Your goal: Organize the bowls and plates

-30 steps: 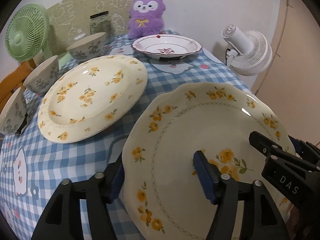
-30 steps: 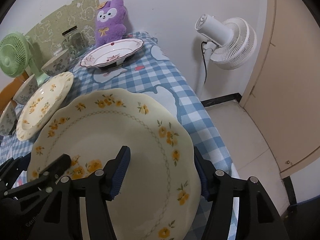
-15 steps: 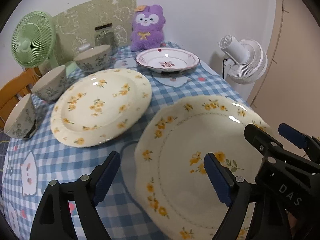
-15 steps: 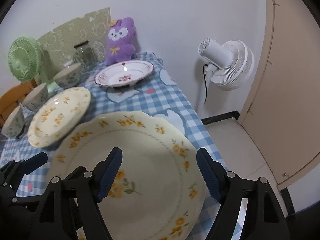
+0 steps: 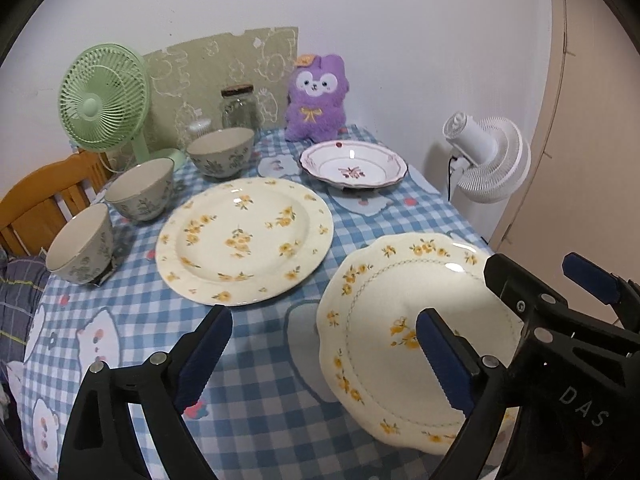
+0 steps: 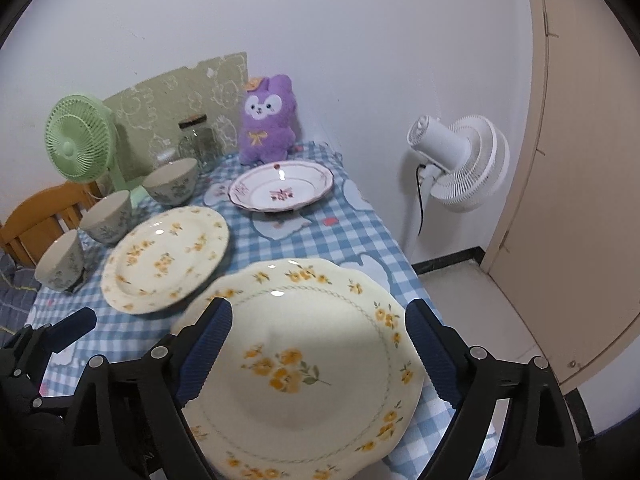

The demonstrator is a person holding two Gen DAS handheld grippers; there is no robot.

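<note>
A scalloped cream plate with yellow flowers [image 5: 404, 320] [image 6: 304, 364] lies at the table's near right corner. My left gripper [image 5: 322, 352] is open above its left edge. My right gripper [image 6: 318, 344] is open, its jaws standing wide on both sides of the plate without gripping it; it also shows in the left wrist view [image 5: 560, 300]. A round cream floral plate [image 5: 244, 236] [image 6: 164, 252] lies in the middle. A white dish with red trim [image 5: 354, 168] [image 6: 282, 190] sits at the back. Three floral bowls [image 5: 140, 188] [image 6: 108, 218] stand along the left.
A green fan [image 5: 100, 96], a glass jar [image 5: 238, 108] and a purple plush [image 5: 316, 100] stand at the back of the checked table [image 5: 260, 380]. A white fan [image 6: 460, 164] stands on the floor at the right. A wooden chair [image 5: 40, 208] is at the left.
Both grippers have pulled back and risen away from the scalloped plate. Their jaws have opened wider. The plate now rests on the table, no longer held between the fingers.
</note>
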